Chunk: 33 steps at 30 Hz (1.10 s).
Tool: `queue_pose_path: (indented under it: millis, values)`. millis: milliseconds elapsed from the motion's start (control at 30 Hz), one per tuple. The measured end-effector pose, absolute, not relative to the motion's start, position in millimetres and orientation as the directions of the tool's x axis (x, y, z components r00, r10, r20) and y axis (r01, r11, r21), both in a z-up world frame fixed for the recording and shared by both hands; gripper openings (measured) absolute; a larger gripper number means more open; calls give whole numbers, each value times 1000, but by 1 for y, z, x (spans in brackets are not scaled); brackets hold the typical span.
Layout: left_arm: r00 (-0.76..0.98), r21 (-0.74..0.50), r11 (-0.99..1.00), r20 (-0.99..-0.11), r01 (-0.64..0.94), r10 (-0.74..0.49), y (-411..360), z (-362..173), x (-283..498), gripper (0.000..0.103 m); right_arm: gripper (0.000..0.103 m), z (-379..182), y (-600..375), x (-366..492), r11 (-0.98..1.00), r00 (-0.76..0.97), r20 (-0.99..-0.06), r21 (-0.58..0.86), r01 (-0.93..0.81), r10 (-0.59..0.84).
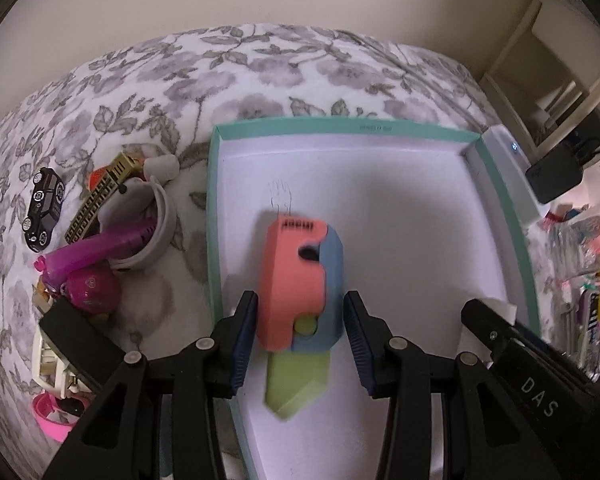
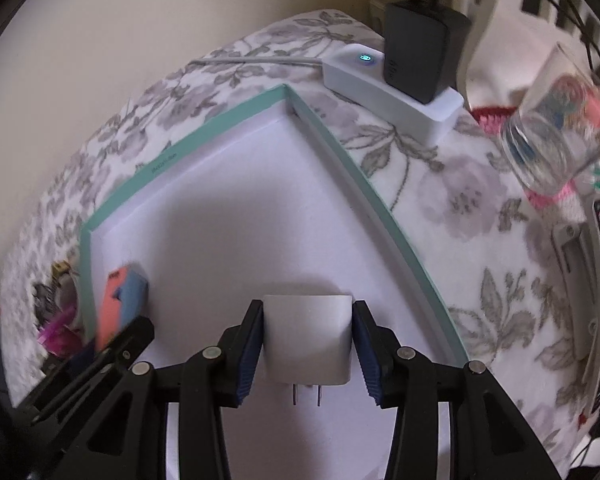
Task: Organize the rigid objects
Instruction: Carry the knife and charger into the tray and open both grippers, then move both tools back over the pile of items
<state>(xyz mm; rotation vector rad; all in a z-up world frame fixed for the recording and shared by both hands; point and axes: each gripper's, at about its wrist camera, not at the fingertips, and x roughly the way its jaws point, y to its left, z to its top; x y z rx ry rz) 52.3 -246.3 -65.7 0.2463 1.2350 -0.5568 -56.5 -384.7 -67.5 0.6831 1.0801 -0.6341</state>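
On the flowered blanket [image 1: 228,80] sits a shallow box [image 1: 340,130] with a teal rim and a white floor, and both grippers hang over it. The left gripper [image 1: 300,320] has its blue-padded fingers spread, one on each side of a pink and blue toy knife [image 1: 300,280] with a green blade; there is a visible gap on the right side, while on the left the pad sits just beside the toy, and the toy's blurred outline makes it hard to tell whether it lies on the box floor or hangs a little above it. The right gripper [image 2: 308,336] pinches a white plug adapter [image 2: 307,340] between its pads, metal prongs pointing back toward the camera, over the near part of the box. Left of the box lies a heap of small things: a black toy car [image 1: 44,208], a gold comb [image 1: 100,196], a purple handle [image 1: 100,248] and a grey band [image 1: 160,232]. Beyond the box's far right corner rests a white power strip [image 2: 392,92] with a black charger [image 2: 420,52] plugged in.
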Motion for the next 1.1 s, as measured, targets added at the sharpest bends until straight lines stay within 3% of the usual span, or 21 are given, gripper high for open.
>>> queue_pose_path:
  millis: [100, 367, 433, 467, 500, 733, 833, 1000, 1100]
  values:
    - [230, -129, 847, -932, 516, -281, -243, -53, 55, 55, 47, -63, -389, -62, 613, 356, -929, 222, 759, -105]
    - [285, -134, 872, -912, 471, -295, -229, -18, 61, 60, 52, -15, -381, -67, 639, 431, -885, 230, 734, -177]
    - [321, -118, 885, -904, 450, -283, -222, -9, 63, 68, 59, -1, -378, -69, 647, 449, -866, 216, 731, -218]
    - [333, -118, 890, -899, 440, -284, -219, -5, 64, 80, 60, 6, -377, -69, 649, 459, -857, 214, 730, -233]
    - [349, -124, 897, -891, 425, -289, -214, -1, 66, 85, 60, 12, -377, -69, 648, 471, -847, 218, 730, -245]
    - [408, -120, 926, -872, 358, -271, -194, 13, 74, 86, 75, 43, -370, -74, 657, 541, -781, 233, 716, -313]
    - [435, -96, 934, -865, 345, -249, -189, 15, 76, 97, 80, 49, -360, -71, 692, 557, -759, 201, 694, -337]
    - [466, -55, 949, -861, 310, -202, -176, 16, 77, 98, 83, 49, -343, -63, 728, 571, -751, 181, 661, -332]
    - [493, -47, 963, -851, 267, -179, -160, 21, 76, 100, 90, 53, -330, -58, 757, 588, -734, 156, 634, -341]
